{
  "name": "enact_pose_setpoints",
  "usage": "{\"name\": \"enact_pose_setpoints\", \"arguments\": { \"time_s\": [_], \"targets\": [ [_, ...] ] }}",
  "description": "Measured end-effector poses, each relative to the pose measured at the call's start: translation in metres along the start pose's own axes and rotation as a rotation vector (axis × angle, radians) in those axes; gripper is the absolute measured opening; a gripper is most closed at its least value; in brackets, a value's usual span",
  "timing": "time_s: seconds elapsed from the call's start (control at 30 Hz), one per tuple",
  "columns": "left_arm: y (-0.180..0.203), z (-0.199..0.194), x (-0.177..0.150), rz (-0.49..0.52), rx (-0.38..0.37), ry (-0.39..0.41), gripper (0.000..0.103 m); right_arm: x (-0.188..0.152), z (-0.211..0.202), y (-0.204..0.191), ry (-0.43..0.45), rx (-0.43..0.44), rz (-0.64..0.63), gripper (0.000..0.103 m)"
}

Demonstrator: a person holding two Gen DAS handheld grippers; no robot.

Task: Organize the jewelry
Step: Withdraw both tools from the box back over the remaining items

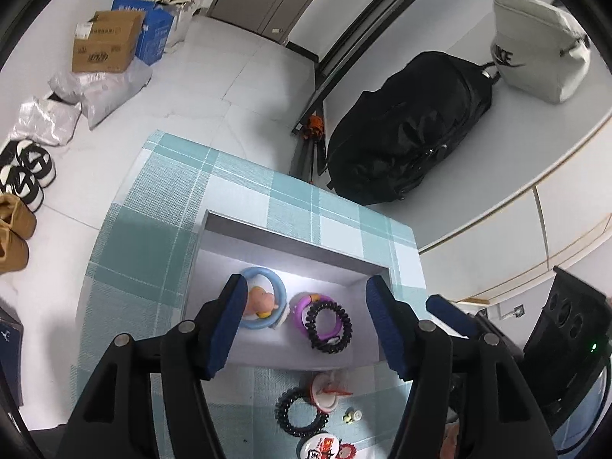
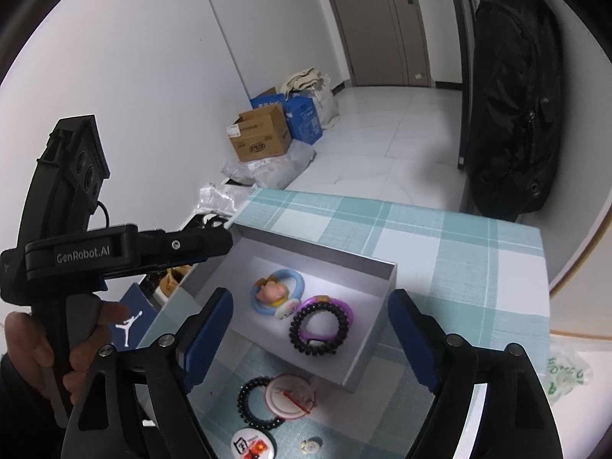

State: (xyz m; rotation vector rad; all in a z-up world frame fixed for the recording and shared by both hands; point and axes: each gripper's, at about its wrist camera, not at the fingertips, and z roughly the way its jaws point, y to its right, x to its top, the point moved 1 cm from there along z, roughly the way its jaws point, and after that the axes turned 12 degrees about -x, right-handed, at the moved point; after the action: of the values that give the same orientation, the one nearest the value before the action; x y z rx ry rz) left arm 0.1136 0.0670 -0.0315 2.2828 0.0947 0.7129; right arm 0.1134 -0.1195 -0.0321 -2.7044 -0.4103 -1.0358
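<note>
A shallow grey cardboard box sits open on a teal-and-white checked tablecloth, in the lower middle of both views. Inside it lie a light-blue plastic ring with a pink cartoon figure on the left, and just right of it a purple plastic ring with a black spiral hair tie resting on top of it.

Below the box, on the cloth at the bottom of the frame, a second black spiral hair tie touches a white-and-red round badge; near them lie a small white-and-yellow trinket and a round printed pin badge.

The left gripper hangs over the box with its blue-padded jaws spread apart, nothing between the pads. The right gripper is likewise released and empty, its jaws wide over the box's near edge. A hand holds the left gripper's handle at the lower left of the right-wrist view
</note>
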Motion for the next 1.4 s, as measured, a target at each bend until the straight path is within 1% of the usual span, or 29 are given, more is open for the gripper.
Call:
{"name": "enact_pose_setpoints", "arguments": {
  "time_s": [0.17,0.23,0.33,0.4,0.47,0.53,0.6,0.7,0.73,0.9,1.17,1.27,1.4],
  "targets": [
    [0.011,-0.008,-0.010,0.097,0.080,0.011,0.061,-0.005,-0.007,-0.004,0.013,-0.001,-0.019,0.088],
    [0.013,-0.010,-0.015,0.129,0.114,0.015,0.066,-0.008,-0.008,-0.006,0.012,-0.004,-0.031,0.088],
    [0.013,-0.015,-0.023,0.155,0.127,0.022,0.066,-0.014,-0.013,-0.009,0.013,-0.006,-0.047,0.089],
    [0.014,-0.020,-0.028,0.169,0.126,0.030,0.066,-0.019,-0.017,-0.012,0.021,-0.011,-0.053,0.091],
    [0.016,-0.024,-0.033,0.180,0.133,0.037,0.066,-0.024,-0.021,-0.013,0.028,-0.011,-0.051,0.095],
    [0.016,-0.027,-0.039,0.188,0.138,0.042,0.067,-0.030,-0.025,-0.014,0.031,-0.009,-0.046,0.096],
    [0.016,-0.030,-0.045,0.194,0.148,0.047,0.068,-0.037,-0.028,-0.015,0.024,-0.012,-0.046,0.097],
    [0.015,-0.032,-0.053,0.193,0.156,0.048,0.076,-0.048,-0.031,-0.017,0.011,-0.026,-0.057,0.098],
    [0.015,-0.033,-0.056,0.195,0.156,0.046,0.076,-0.051,-0.032,-0.017,0.006,-0.030,-0.062,0.099],
    [0.013,-0.034,-0.067,0.206,0.180,0.034,0.077,-0.066,-0.036,-0.015,-0.020,-0.039,-0.067,0.099],
    [0.000,-0.025,-0.084,0.141,0.186,-0.022,0.077,-0.090,-0.035,-0.010,-0.094,-0.042,-0.052,0.099],
    [-0.001,-0.021,-0.091,0.143,0.194,-0.058,0.077,-0.099,-0.035,-0.014,-0.122,-0.037,-0.074,0.099],
    [-0.001,-0.021,-0.097,0.143,0.200,-0.072,0.077,-0.110,-0.031,-0.020,-0.155,-0.041,-0.119,0.099]
  ]
}}
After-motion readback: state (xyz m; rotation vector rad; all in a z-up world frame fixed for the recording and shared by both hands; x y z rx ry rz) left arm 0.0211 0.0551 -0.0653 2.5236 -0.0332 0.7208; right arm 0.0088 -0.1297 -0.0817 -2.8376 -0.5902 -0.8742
